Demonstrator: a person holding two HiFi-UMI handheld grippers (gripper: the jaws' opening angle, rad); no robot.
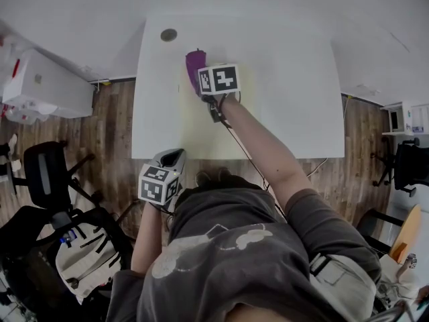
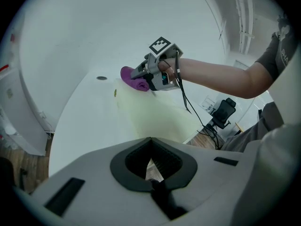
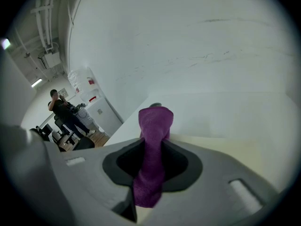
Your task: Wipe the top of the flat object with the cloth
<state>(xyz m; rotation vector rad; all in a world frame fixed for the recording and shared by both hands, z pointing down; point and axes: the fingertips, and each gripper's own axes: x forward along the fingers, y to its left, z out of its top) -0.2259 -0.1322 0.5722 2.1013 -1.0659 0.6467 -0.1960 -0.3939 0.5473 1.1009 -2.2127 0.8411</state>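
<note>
While one person works at a single white table (image 1: 288, 79) with two hand-held grippers, the right arm (image 1: 261, 139) stretches forward across the tabletop. The right gripper (image 1: 203, 86) pinches the one purple cloth (image 1: 195, 62) tight between its jaws, and a fold of fabric pokes out past the tips. The cloth sits at the far left corner of the one pale yellow flat sheet (image 1: 201, 129), which lies on the table and runs back to its near edge. The left arm is bent and held low by the body. The left gripper (image 1: 173, 158), its jaws pressed together on nothing, hangs just off the table's near edge over the wood floor (image 1: 107, 133), well apart from the cloth. One round grommet (image 1: 169, 35) lies beyond the cloth.
</note>
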